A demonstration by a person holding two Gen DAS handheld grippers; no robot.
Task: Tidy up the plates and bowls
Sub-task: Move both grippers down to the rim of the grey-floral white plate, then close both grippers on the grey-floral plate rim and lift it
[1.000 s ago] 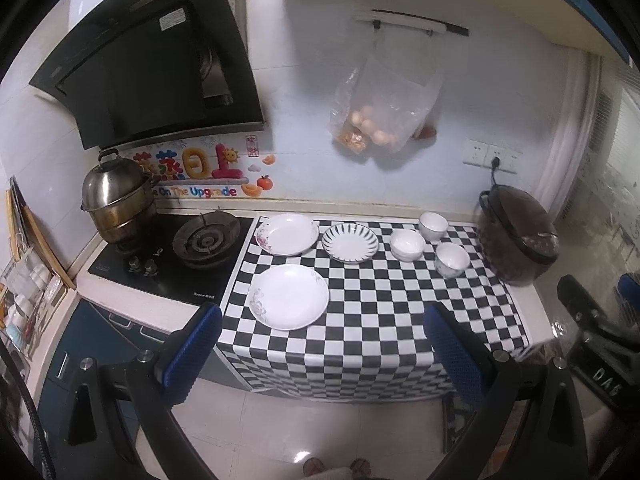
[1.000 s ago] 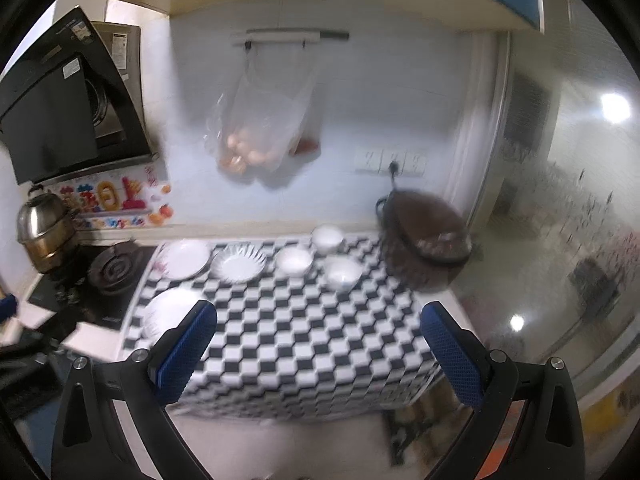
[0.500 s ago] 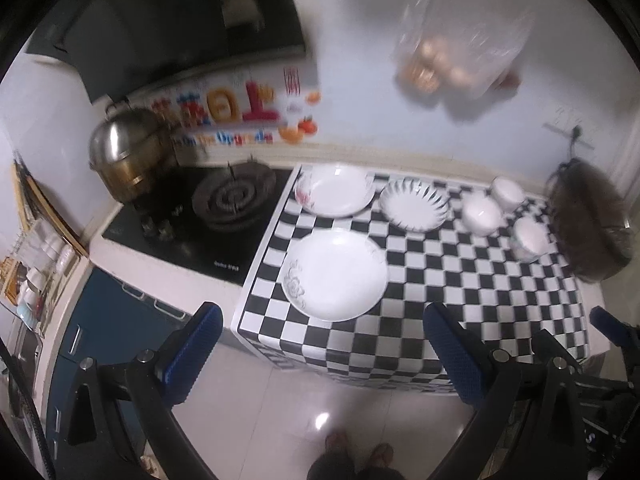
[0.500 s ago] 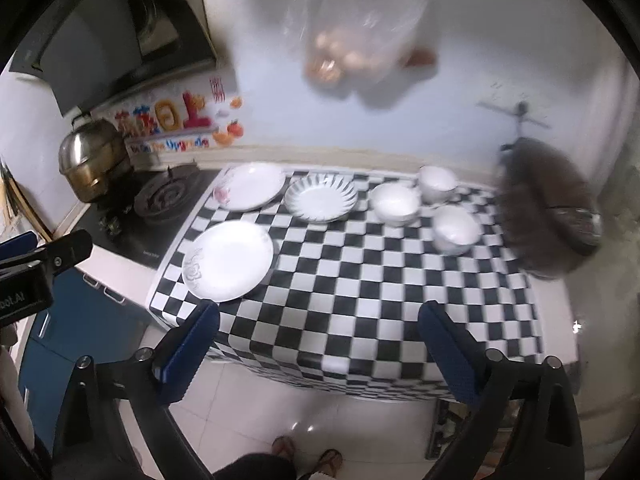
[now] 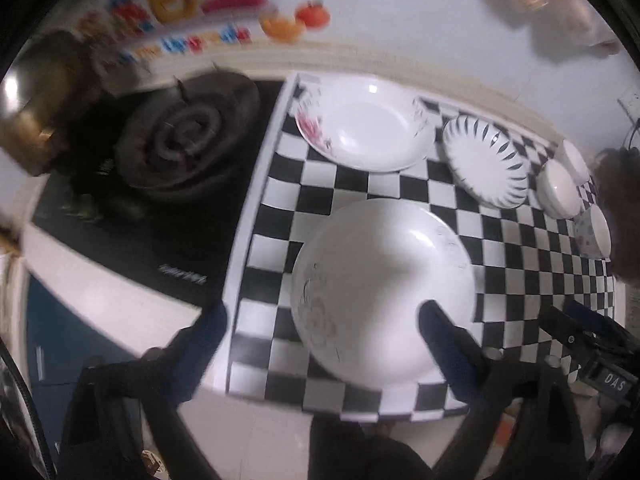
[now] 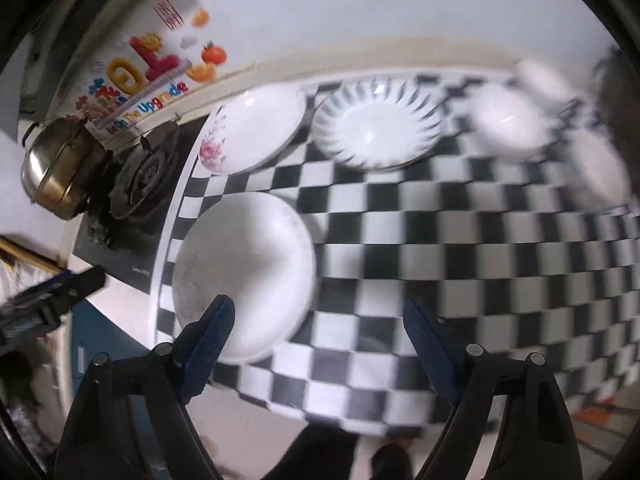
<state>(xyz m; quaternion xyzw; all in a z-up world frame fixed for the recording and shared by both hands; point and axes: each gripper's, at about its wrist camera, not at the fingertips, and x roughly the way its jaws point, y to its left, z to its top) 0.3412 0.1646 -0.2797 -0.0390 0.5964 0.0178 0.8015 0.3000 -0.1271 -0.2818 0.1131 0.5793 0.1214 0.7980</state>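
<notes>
On the left we see the steel pot (image 6: 54, 170) and the gas burner (image 5: 188, 140) beside the checkered counter (image 6: 460, 256). Our left gripper (image 5: 324, 336) hangs with its jaws spread wide over the near edge of the large white plate (image 5: 380, 280), holding nothing. Behind it sit the floral plate (image 5: 366, 126) and the striped plate (image 5: 484, 160), then three small bowls (image 5: 558, 188) towards the right. Our right gripper (image 6: 320, 340) is likewise spread apart and empty, over the counter just right of the same large plate.
</notes>
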